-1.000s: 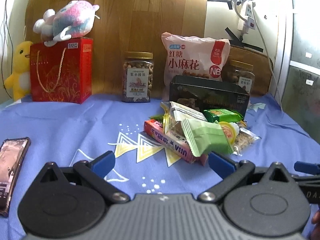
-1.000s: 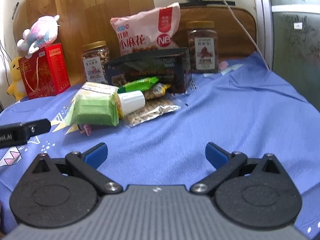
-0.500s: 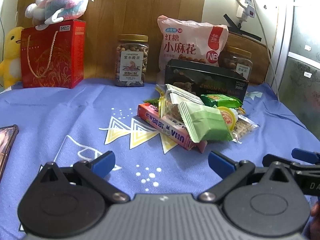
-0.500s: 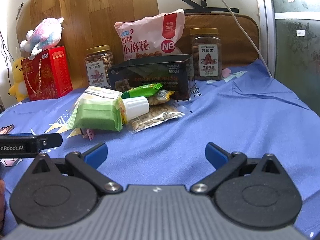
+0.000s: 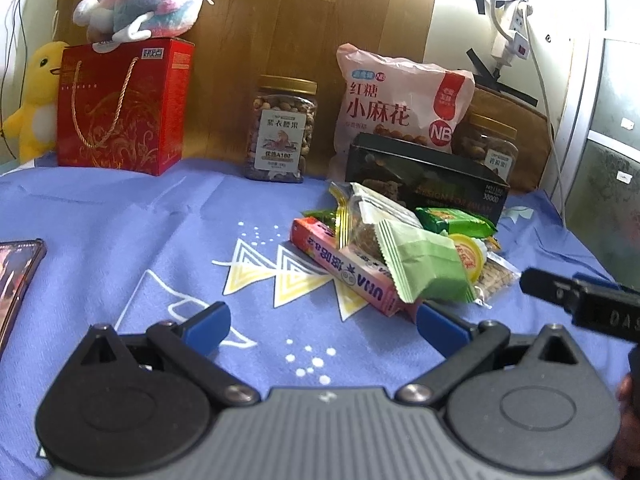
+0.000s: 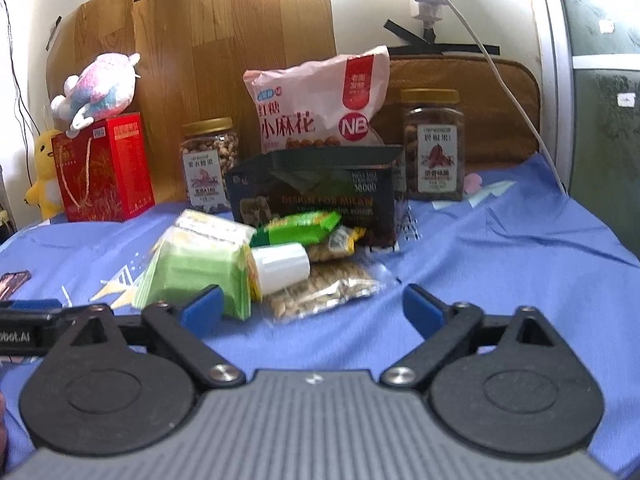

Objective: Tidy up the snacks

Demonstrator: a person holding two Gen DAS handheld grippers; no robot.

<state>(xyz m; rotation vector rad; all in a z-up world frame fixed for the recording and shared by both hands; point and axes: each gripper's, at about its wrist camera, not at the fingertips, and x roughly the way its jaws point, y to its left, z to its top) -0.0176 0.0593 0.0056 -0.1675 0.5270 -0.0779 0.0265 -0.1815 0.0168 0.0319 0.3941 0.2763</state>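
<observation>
A heap of small snacks lies on the blue cloth in front of a black open box (image 5: 428,176) (image 6: 320,196). In it are a pale green packet (image 5: 424,264) (image 6: 200,268), a pink candy box (image 5: 344,268), a dark green packet (image 5: 452,218) (image 6: 300,230), a white jelly cup (image 6: 282,266) and a clear bag of seeds (image 6: 324,292). My left gripper (image 5: 322,322) is open and empty, just short of the pink box. My right gripper (image 6: 310,306) is open and empty, close in front of the seed bag and the green packet.
At the back stand a red gift box (image 5: 120,108) with a plush toy (image 5: 144,2), a nut jar (image 5: 280,136), a pink snack bag (image 5: 400,108) and a second jar (image 6: 434,144). A phone (image 5: 16,280) lies at the left edge.
Both grippers have moved forward toward the snack heap, which now looks larger and closer. The right gripper now reaches the seed bag. Both stayed open.
</observation>
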